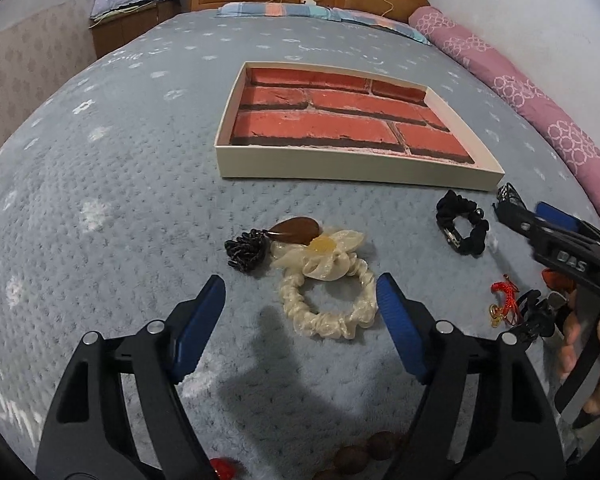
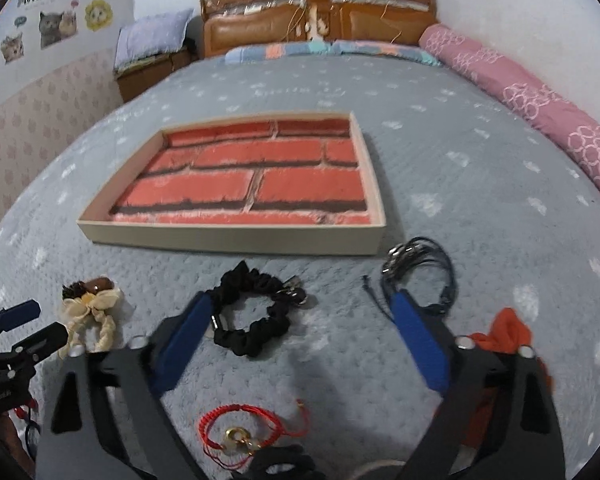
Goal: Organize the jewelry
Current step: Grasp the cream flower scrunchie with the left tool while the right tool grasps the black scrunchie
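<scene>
Blanket [image 1: 100,168] reads "Smile"; right gripper [image 1: 516,208] marked "DAS"; both grippers' fingers apart, empty.

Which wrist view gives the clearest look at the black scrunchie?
The right wrist view: the black scrunchie lies central and whole, just ahead of the right gripper, though the image is slightly blurred. The left wrist view shows it smaller, off to the right.

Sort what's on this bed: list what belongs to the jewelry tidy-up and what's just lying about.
Job:
brick-lined tray
cream scrunchie
black scrunchie
red cord bracelet
black cord necklace
brown pendant on dark chain

Lying about:
pink bolster
pillows
folded bedding on the nightstand
</scene>
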{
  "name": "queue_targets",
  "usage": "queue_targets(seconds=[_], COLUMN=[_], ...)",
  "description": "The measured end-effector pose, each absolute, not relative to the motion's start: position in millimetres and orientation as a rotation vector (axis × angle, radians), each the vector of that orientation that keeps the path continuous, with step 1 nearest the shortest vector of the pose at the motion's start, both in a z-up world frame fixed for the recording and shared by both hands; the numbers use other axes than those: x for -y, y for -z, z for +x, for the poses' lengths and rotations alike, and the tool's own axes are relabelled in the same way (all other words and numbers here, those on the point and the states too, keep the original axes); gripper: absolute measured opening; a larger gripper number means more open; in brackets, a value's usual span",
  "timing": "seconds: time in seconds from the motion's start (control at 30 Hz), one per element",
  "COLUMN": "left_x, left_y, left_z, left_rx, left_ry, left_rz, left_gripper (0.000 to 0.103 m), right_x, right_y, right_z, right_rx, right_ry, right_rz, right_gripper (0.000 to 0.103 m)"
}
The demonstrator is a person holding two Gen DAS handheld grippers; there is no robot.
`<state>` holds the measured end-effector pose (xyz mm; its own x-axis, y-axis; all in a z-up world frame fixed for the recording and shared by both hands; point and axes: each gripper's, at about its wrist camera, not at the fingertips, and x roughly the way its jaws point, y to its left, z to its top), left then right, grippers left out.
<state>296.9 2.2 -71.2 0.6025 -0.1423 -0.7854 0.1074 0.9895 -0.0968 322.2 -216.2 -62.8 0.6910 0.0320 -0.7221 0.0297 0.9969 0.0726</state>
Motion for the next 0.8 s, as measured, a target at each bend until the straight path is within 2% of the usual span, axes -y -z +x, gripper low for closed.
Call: queue_targets(seconds=[0.2,0.3,0.37,0.43,0.5,0.57,0.73,0.8], left_x=[7,10,12,13,14,13,14,11], left_y=[78,83,86,91,95,99,100,100], left_z=[300,302,304,307,309,312,316,317], left_rx=[-0.934,-0.95,-0.965,-0.989,-1.002,-1.009,-1.012,-1.014], left_ry=[0.135,0.136,0.139,0.139,0.14,0.134,0.126,0.131], left_rz=[0.017,0.032,0.034,0.035,0.031,0.037,0.056,0.041], left_gripper=[0.075,0.072,0.063,0.048,0.041,0.038,0.02,0.014], right_x=[213,207,204,203,202,201,200,197], right_y=[74,79,83,89,94,95,96,96], right_z=[337,340,343,346,349,350,350,351], right_rx=[-0.884,-0.918,-0.938,-0.963,-0.984,-0.986,-0.987,-0.986], right_ry=[0.005,-0.001,-0.005,-0.005,-0.006,-0.009,-0.036,-0.048], right_rz=[0.072,0.039,0.026,0.022,0.021,0.012,0.016,0.021], right_gripper=[0.075,0.069,0.063,0.058,0.053,0.049,0.033,0.024])
